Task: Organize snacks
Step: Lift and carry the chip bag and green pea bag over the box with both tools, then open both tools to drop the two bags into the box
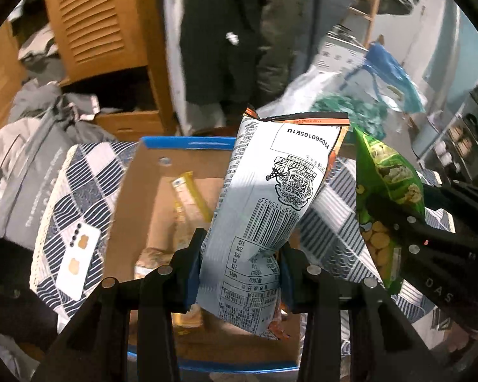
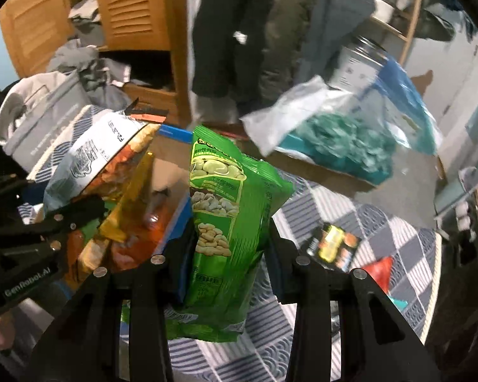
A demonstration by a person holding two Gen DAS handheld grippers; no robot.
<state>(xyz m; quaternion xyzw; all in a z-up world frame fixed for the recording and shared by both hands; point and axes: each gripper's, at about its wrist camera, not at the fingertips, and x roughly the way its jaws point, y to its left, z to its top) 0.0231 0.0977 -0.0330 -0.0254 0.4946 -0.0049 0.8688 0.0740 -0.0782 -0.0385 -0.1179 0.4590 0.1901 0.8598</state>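
My left gripper [image 1: 239, 267] is shut on a white-backed snack bag [image 1: 267, 197] with a barcode and orange trim, held upright over an open cardboard box [image 1: 143, 191] with blue edges. The box holds a yellow packet [image 1: 188, 191] and other snacks. My right gripper [image 2: 228, 248] is shut on a green bean snack bag [image 2: 226, 210], held beside the box's right edge. The green bag also shows in the left wrist view [image 1: 382, 191], and the white bag in the right wrist view [image 2: 95, 159].
The box sits on a blue-white checked bedspread [image 1: 79, 184] with a phone [image 1: 78, 254] on it. Small packets [image 2: 334, 245] and a red packet [image 2: 379, 270] lie on the spread. A person stands behind, near a wooden cabinet [image 1: 102, 25] and bags [image 2: 341, 140].
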